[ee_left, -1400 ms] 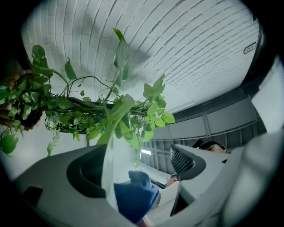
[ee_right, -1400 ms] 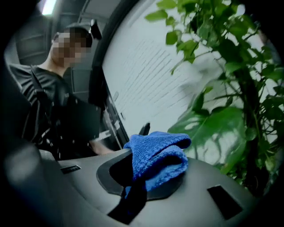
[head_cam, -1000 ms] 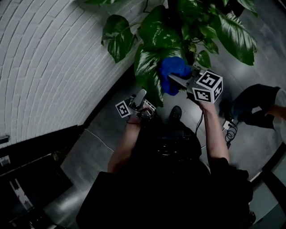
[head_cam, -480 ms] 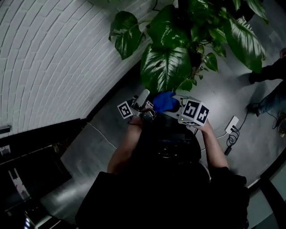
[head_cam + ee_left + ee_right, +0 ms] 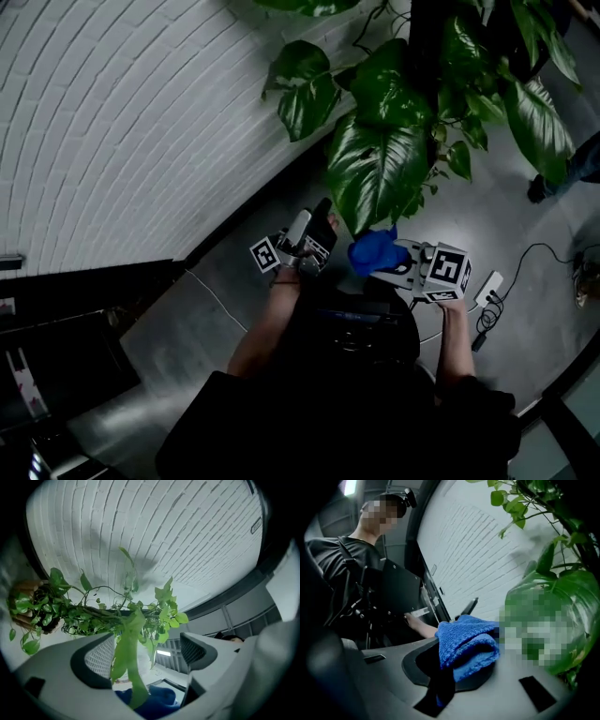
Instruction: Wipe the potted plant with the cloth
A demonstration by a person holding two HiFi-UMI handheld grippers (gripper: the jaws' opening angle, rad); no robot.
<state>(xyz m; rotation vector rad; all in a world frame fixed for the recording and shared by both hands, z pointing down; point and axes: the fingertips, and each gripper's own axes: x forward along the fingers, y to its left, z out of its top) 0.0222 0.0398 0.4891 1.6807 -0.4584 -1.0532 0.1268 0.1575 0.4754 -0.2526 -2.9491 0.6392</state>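
right tool (image 5: 461, 667) clamps blue cloth (image 5: 468, 641) | left tool (image 5: 140, 658) apart, leaf (image 5: 123, 656) between

The potted plant (image 5: 384, 159) stands on the floor (image 5: 234, 281), with the brick wall (image 5: 112, 122) just to its left. Under its lowest big leaf, nearer the person, the left claw (image 5: 314, 230) lies left of the right claw (image 5: 398, 262). A hanging leaf (image 5: 126, 663) passes between the left claw's parted jaws. The cloth (image 5: 373, 251) sits in the right claw. A power strip (image 5: 488, 288) lies on the floor, right of the plant.

Left tool (image 5: 145, 651) agape; right tool (image 5: 457, 667) clamped
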